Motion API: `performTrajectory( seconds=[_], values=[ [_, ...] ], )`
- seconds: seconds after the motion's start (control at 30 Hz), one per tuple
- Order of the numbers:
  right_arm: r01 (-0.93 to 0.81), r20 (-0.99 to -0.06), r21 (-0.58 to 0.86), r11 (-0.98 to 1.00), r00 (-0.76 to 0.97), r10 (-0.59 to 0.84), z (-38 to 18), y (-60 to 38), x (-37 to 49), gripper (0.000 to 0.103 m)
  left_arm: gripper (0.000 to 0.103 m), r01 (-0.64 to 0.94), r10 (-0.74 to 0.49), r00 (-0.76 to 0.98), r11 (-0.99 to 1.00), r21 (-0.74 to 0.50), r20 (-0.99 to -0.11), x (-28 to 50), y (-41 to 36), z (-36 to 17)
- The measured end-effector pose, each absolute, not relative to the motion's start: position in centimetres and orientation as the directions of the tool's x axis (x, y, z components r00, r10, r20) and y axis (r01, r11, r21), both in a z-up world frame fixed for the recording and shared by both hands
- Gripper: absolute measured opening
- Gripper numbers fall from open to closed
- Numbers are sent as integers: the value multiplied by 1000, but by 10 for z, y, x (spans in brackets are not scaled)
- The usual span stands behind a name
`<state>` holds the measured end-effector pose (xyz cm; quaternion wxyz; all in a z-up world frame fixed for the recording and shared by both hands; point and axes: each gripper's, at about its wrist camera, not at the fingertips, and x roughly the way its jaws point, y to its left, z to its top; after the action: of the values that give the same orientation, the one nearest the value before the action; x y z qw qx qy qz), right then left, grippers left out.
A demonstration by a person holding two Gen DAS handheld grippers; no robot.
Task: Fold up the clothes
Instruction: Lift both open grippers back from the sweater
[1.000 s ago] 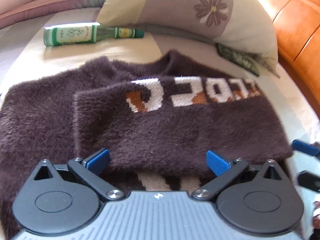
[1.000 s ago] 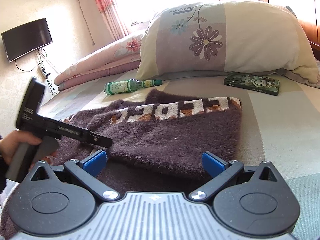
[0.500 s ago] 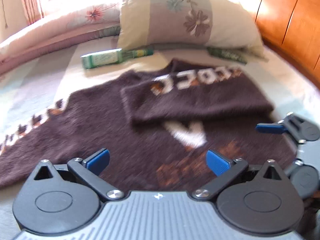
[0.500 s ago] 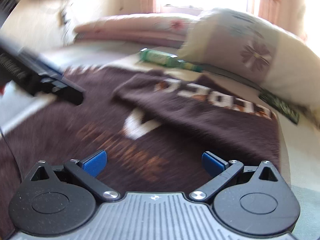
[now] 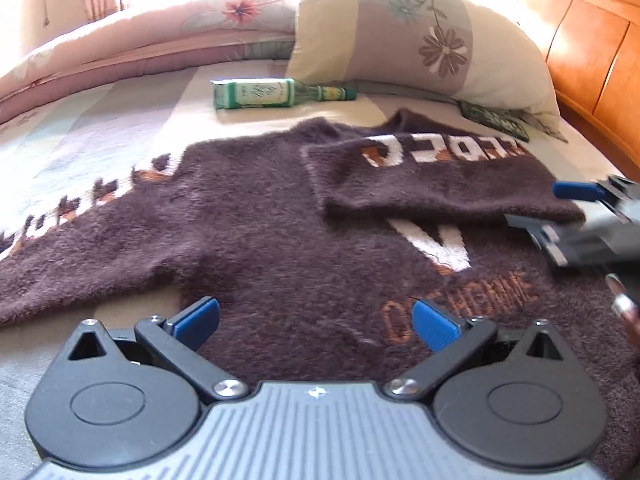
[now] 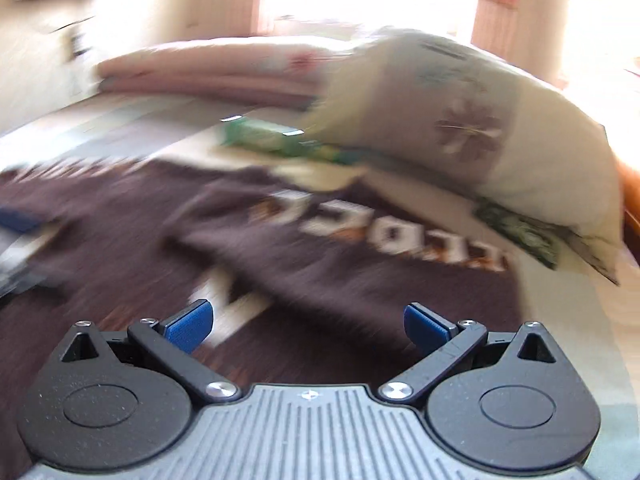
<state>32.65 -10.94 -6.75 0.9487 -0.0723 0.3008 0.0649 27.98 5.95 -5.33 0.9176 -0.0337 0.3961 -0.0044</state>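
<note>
Both tools gape wide with nothing held: my left tool [image 5: 316, 322] and right tool [image 6: 306, 322] hover over the brown sweater [image 5: 260, 240], spread on the bed [image 5: 120, 120], one sleeve folded across. Its lettering reads mirrored; the green bottle [image 5: 276, 93] label is illegible.
</note>
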Motion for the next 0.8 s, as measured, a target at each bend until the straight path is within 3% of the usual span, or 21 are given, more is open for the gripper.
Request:
performTrajectory(
  seconds=[0.07,0.13,0.33,0.8],
  values=[
    [-114,-641,-75,991,767,40,-80,-111,348,103,102,-14,-63,689,995,-100,-722,275,68,-54],
    [-87,-706,47,995,702,95,-91,-116,357,103,102,-18,-66,688,994,-108,-723,271,75,-55],
    [-131,-692,139,982,696,191,-79,-114,309,103,102,-28,-87,691,989,-148,-718,262,84,-54],
    [-99,-715,124,987,681,158,-60,-140,187,103,102,125,-205,680,978,-164,-704,234,27,-15]
  ],
)
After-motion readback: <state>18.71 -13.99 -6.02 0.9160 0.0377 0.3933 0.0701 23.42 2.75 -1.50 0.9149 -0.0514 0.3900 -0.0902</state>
